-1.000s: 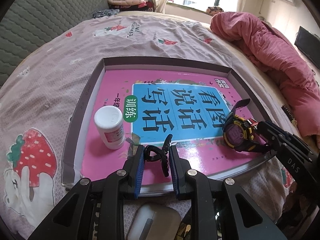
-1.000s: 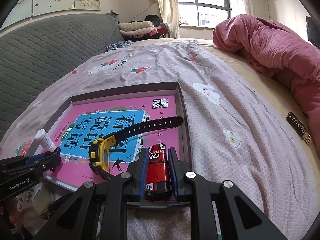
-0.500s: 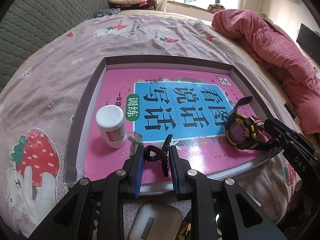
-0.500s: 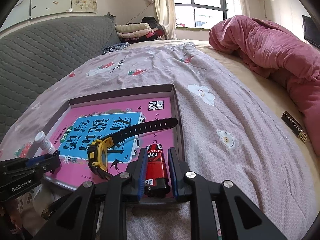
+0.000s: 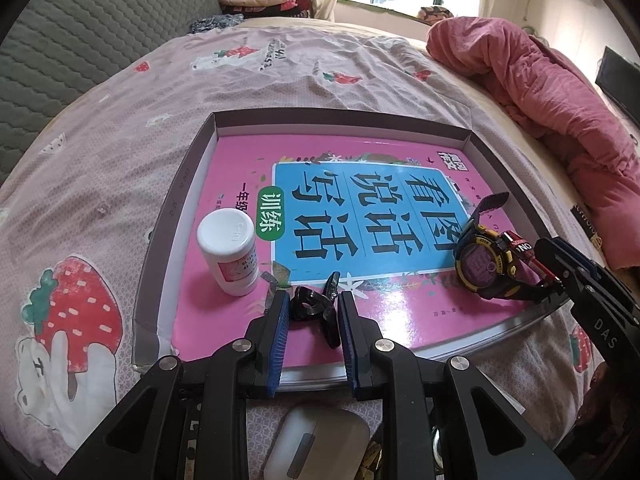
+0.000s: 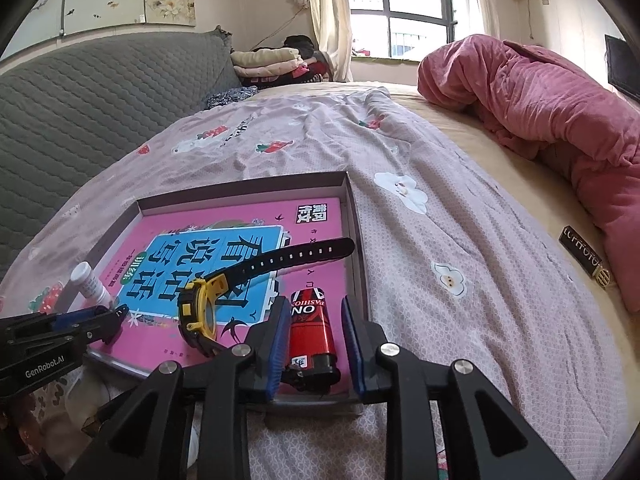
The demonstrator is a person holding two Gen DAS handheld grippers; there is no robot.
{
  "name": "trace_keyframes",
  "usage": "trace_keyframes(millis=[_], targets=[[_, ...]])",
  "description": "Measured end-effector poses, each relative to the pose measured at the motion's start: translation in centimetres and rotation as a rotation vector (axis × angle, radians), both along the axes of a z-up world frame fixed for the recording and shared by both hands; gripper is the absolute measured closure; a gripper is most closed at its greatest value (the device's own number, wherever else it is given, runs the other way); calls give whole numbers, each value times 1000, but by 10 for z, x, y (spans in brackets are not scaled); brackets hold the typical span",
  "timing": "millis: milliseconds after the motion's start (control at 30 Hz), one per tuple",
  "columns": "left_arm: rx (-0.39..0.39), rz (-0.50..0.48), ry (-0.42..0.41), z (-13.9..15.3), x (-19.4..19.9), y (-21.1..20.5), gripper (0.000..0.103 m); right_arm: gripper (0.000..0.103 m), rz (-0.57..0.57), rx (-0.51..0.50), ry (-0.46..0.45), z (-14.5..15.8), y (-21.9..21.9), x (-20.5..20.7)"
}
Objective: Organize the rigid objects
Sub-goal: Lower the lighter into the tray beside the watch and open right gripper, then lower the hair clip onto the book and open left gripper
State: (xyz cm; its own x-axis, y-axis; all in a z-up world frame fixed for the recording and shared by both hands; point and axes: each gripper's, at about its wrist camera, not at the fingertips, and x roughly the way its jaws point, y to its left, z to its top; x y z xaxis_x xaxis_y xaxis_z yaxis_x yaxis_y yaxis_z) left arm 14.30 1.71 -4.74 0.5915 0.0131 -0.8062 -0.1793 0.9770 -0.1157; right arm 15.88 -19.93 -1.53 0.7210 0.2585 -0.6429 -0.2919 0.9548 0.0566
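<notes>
A shallow grey box (image 5: 176, 216) on the bed holds a pink and blue book (image 5: 360, 208). My left gripper (image 5: 310, 300) is shut on a black hair clip (image 5: 314, 308), just above the book's near edge. A white bottle (image 5: 230, 256) stands left of it. At the box's right corner lie a yellow-black watch (image 6: 200, 312) and a red lighter (image 6: 310, 328). The lighter rests on the book between the jaws of my right gripper (image 6: 314, 308), which are opening. A gap shows beside its right pad.
A pale rounded case (image 5: 316, 444) lies on the sheet under my left gripper. A rolled pink quilt (image 6: 560, 104) fills the right side of the bed. A small black tag (image 6: 584, 258) lies near it. A grey padded headboard (image 6: 100, 92) runs along the left.
The right gripper's jaws have parted from the red lighter, which now lies loose between them. The left gripper keeps its hold on the clip and has not moved.
</notes>
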Motion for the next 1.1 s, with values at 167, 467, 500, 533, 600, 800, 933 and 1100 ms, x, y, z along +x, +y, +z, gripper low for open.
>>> trace_keyframes(millis=[167, 467, 500, 533, 600, 800, 933, 1100], targets=[[0, 2, 7, 0, 0, 1, 78, 66, 2, -1, -11, 3, -1, -4], [-3, -8, 4, -1, 0, 0, 70, 60, 4, -16, -43, 9, -1, -12], [-3, -11, 4, 0, 0, 0, 69, 58, 5, -19, -44, 9, 0, -13], [-4, -12, 5, 0, 0, 0, 69, 58, 3, -22, -45, 9, 0, -14], [-3, -16, 3, 0, 0, 0, 69, 57, -5, -20, -37, 10, -1, -18], [0, -17, 4, 0, -1, -1, 65, 54, -10, -21, -47, 15, -3, -26], [9, -19, 0, 1, -3, -2, 60, 54, -7, -17, -51, 17, -1, -28], [3, -26, -3, 3, -4, -3, 54, 53, 10, -38, -63, 19, 7, -33]])
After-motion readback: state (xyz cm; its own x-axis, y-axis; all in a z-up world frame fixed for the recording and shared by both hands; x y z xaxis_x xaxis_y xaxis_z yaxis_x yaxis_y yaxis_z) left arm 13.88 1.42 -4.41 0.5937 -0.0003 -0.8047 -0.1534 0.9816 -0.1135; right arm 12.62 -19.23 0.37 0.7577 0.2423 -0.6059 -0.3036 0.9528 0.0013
